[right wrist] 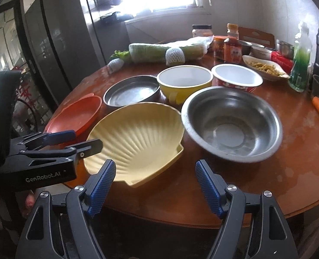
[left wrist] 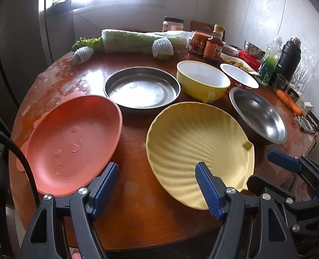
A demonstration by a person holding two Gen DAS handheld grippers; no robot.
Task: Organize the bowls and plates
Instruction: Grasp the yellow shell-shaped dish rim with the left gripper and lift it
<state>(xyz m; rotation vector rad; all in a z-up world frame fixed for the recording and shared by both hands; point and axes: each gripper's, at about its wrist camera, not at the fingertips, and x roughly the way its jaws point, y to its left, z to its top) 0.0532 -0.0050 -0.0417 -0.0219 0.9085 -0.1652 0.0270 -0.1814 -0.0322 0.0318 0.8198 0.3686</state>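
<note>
On the round wooden table lie a pink plate (left wrist: 73, 144), a pale yellow shell-shaped plate (left wrist: 194, 142), a flat steel pan (left wrist: 142, 88), a yellow bowl with a handle (left wrist: 202, 82), a red-and-white bowl (left wrist: 239, 75) and a steel bowl (left wrist: 258, 114). My left gripper (left wrist: 157, 183) is open and empty over the table's near edge, between the pink plate and the shell plate. My right gripper (right wrist: 155, 181) is open and empty in front of the shell plate (right wrist: 137, 136) and the steel bowl (right wrist: 230, 123). The left gripper also shows in the right wrist view (right wrist: 73, 138).
At the back lie a wrapped cabbage (left wrist: 137, 41), foam-netted fruit (left wrist: 162, 48), jars and sauce bottles (left wrist: 213, 45), a green bottle (left wrist: 269, 62), a black flask (left wrist: 288, 58), a glass (left wrist: 281, 82) and carrots (left wrist: 288, 103). A fridge (left wrist: 19, 43) stands left.
</note>
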